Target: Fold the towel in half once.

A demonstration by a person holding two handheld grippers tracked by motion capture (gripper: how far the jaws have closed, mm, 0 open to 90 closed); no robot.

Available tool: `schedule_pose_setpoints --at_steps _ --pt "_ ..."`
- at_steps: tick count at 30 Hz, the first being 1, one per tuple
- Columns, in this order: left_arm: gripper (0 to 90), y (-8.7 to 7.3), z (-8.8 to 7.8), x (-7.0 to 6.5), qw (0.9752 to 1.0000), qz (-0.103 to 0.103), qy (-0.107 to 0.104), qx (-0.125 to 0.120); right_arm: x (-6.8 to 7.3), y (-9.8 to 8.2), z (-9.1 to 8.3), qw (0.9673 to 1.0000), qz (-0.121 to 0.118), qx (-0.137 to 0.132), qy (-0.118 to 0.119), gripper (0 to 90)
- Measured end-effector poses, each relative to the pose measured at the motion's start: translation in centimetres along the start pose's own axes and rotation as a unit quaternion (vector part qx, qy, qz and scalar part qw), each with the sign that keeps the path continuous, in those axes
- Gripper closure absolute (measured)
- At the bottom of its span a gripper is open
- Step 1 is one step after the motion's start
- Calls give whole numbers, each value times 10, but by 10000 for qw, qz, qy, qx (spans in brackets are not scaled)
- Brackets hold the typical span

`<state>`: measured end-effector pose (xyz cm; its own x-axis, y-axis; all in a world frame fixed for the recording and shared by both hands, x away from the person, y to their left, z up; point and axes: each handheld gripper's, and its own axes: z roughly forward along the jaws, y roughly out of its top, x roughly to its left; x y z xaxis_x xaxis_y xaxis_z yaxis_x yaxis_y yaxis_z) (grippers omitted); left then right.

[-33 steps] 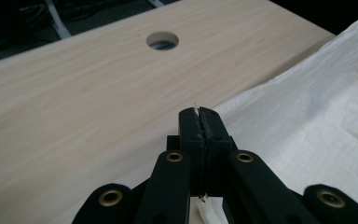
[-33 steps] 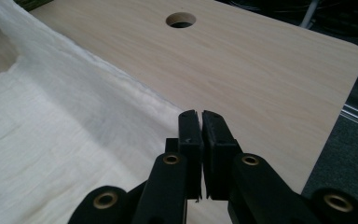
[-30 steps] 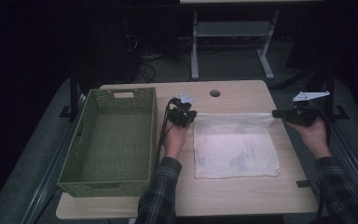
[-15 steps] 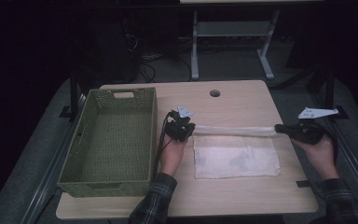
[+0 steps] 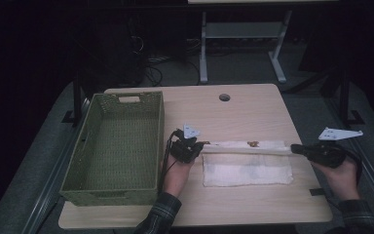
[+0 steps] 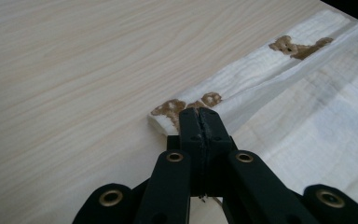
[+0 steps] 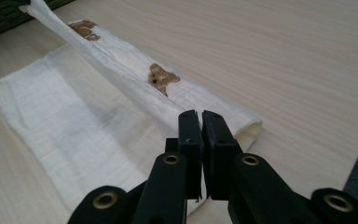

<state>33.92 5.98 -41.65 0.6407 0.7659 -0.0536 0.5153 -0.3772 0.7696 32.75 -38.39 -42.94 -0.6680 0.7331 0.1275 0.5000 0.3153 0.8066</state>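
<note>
A pale wooden bench (image 5: 253, 105) carried a green woven basket (image 5: 114, 146) at its left and a white cloth (image 5: 247, 163) just right of it, near the front edge. The cloth lay folded into a long band, its long axis running across the bench from left to right, with small brown bear prints along the raised far edge. The left claw (image 5: 198, 145) was pressed together, pinching the cloth's left far corner; the right claw (image 5: 294, 148) pinched the right far corner. To fold well, both corners likely needed to travel level and together toward the near edge, keeping the fold taut and straight
</note>
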Motion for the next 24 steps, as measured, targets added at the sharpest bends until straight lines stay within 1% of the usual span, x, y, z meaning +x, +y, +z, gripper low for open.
schedule_pose_setpoints --at_steps 3,5,8,10,14,17,21,24 --pt "891 -6 -2 -4 10000 58 26 51 6 -6 1 9999 -81 111 -3 869" --pt "892 -11 -4 -7 10000 1 -22 57 9 -9 2 9997 -133 200 -11 869" --pt "891 -16 -8 -12 9999 4 -115 67 12 -14 2 9995 -170 251 -1 869" --pt "891 -18 -11 -15 9998 -6 -204 68 11 -16 1 9996 -163 251 1 869" --pt "892 -23 -17 -18 9995 49 -295 141 12 -20 -3 9997 -101 233 25 869" --pt "891 -28 -19 -20 9991 56 -368 196 16 -24 -6 9996 -144 228 56 869" --pt "891 -31 -20 -27 9986 145 -428 262 22 -30 -8 9991 -248 338 1 869" --pt "891 -35 -20 -32 9982 148 -458 345 23 -34 -12 9992 -196 344 14 869"
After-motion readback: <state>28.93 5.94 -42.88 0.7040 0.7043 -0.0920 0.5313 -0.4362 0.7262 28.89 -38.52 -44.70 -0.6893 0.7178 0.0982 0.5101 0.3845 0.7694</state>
